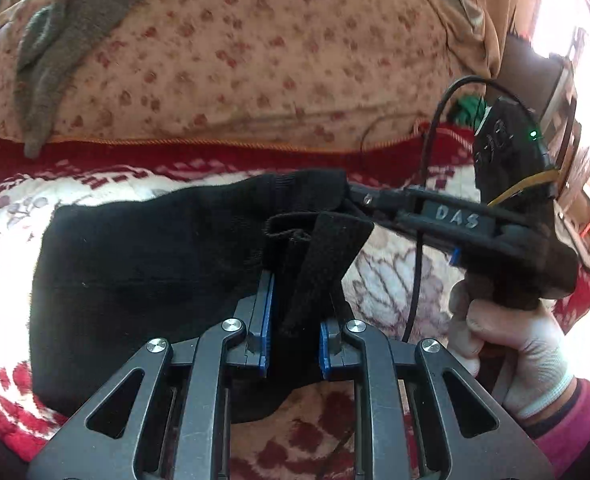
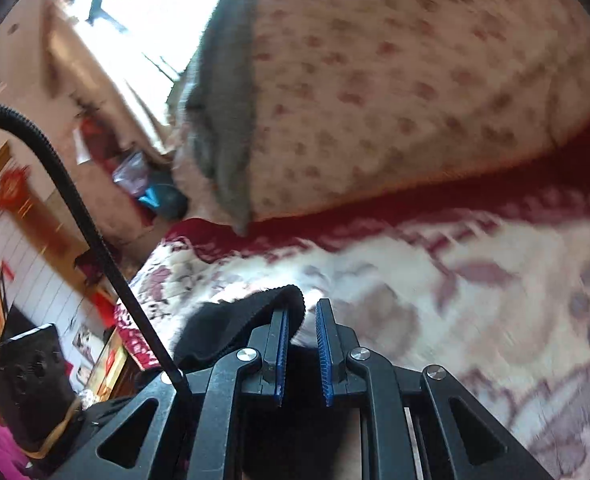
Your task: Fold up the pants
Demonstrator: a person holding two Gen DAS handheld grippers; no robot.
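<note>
The black pants (image 1: 147, 264) lie bunched on the red and white floral blanket (image 1: 7, 216). My left gripper (image 1: 295, 300) has its blue pads a hand's width apart, with a fold of black cloth standing between them. The right gripper (image 1: 355, 200) reaches in from the right, held by a white-gloved hand (image 1: 511, 352), with its tips at the pants' upper right edge. In the right wrist view my right gripper (image 2: 301, 316) is slightly open, and the pants' ribbed edge (image 2: 255, 308) lies over the left pad and in the gap.
A large pink floral quilt (image 1: 255, 48) is piled behind, with a grey garment (image 1: 51, 72) draped on it. A black cable (image 1: 419, 264) hangs by the right gripper. Room furniture and a bright window (image 2: 143, 8) show at the left of the right wrist view.
</note>
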